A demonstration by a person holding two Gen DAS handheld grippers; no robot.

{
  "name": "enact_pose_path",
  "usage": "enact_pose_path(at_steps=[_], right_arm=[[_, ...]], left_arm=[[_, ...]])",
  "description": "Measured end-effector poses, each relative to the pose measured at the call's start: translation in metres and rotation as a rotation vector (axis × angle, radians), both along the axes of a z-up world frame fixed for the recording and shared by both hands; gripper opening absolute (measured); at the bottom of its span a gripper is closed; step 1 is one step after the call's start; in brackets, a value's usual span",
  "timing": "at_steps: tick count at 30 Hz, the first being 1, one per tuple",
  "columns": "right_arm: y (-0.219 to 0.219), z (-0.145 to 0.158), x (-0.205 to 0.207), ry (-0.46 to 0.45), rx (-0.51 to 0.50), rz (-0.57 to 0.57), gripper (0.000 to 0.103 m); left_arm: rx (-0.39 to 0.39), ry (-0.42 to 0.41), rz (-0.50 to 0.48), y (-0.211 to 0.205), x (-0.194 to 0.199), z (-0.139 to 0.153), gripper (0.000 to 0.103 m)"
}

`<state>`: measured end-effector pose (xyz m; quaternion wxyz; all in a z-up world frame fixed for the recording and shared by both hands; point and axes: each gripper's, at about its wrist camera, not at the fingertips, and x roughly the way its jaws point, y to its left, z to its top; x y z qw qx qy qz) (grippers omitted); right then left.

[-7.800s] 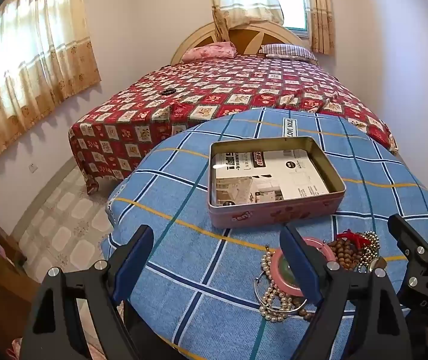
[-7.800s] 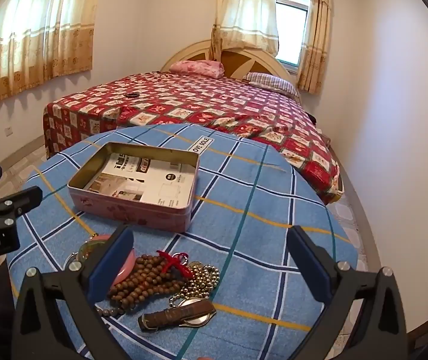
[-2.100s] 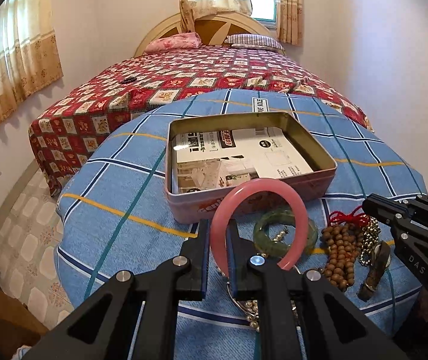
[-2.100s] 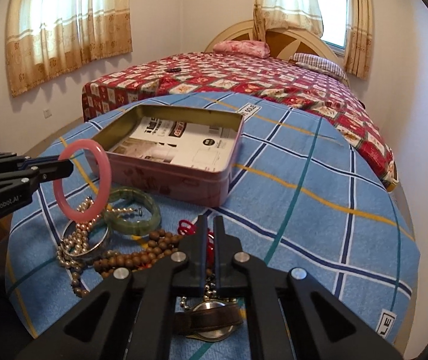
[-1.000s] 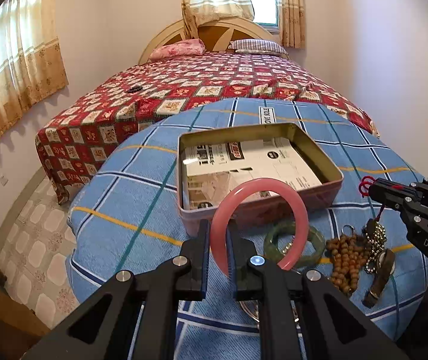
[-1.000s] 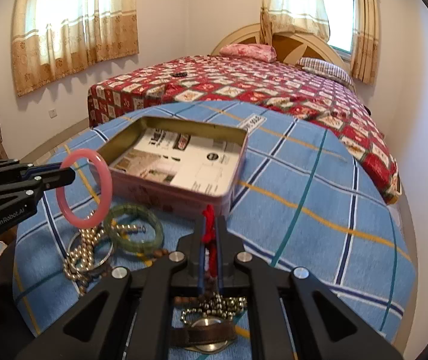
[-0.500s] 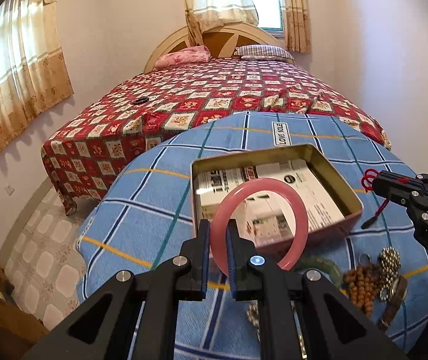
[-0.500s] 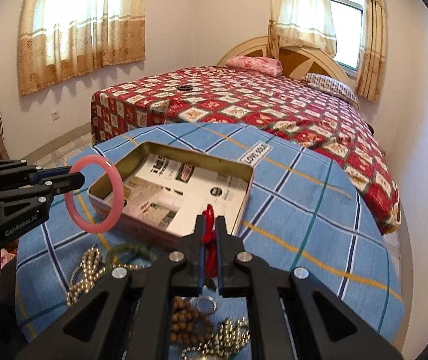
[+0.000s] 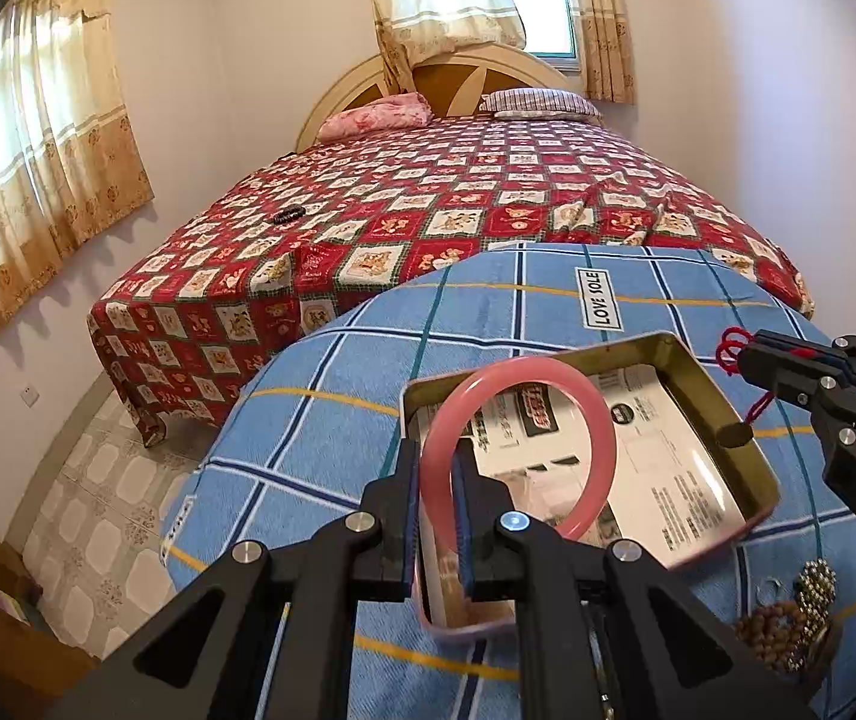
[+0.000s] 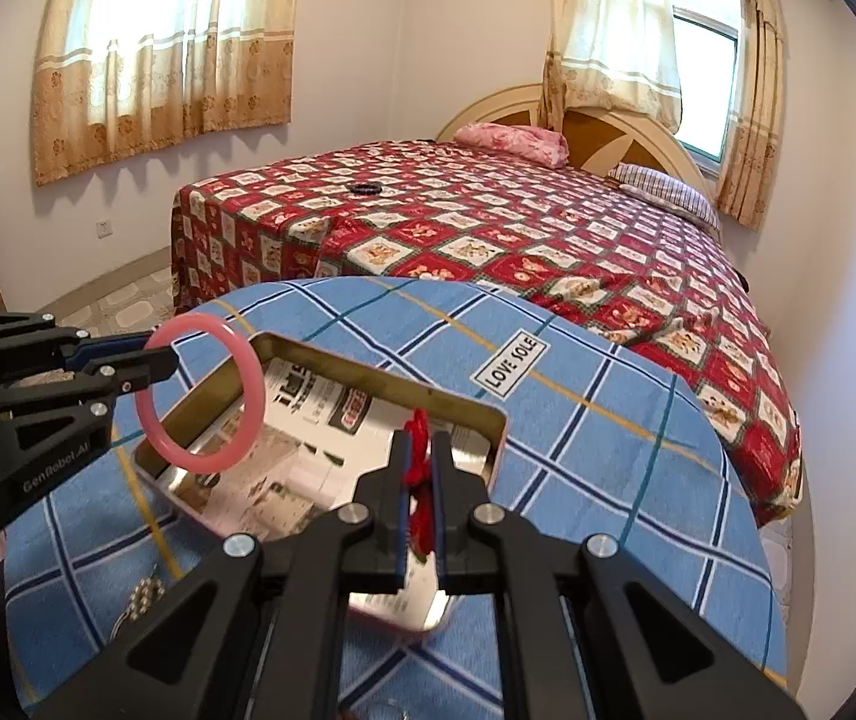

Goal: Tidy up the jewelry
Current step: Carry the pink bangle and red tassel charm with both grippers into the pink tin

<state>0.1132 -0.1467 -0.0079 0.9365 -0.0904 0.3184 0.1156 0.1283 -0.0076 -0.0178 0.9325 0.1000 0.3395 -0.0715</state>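
While my left hand-held gripper (image 9: 435, 501) pinched the pink bangle (image 9: 517, 449) upright (right one (image 10: 417, 480) clamped on red cord (image 10: 417, 450)), the tin (image 9: 721, 414) lay directly beneath both.

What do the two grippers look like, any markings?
Both are matte black, angular frames with silver screws and blue-lined fingers. The left gripper carries white "GenRobot.AI" lettering on its side; the right gripper shows "DAS" in white. No cables or sleeves are visible.
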Motion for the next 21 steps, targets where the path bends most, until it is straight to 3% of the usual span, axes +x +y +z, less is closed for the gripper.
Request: enact_pose_path(at_steps=[21], right_arm=[[0.007, -0.024, 0.042, 0.061, -0.016, -0.011, 0.007]], left_arm=[[0.064, 0.068, -0.005, -0.015, 0.049, -0.03, 0.01]])
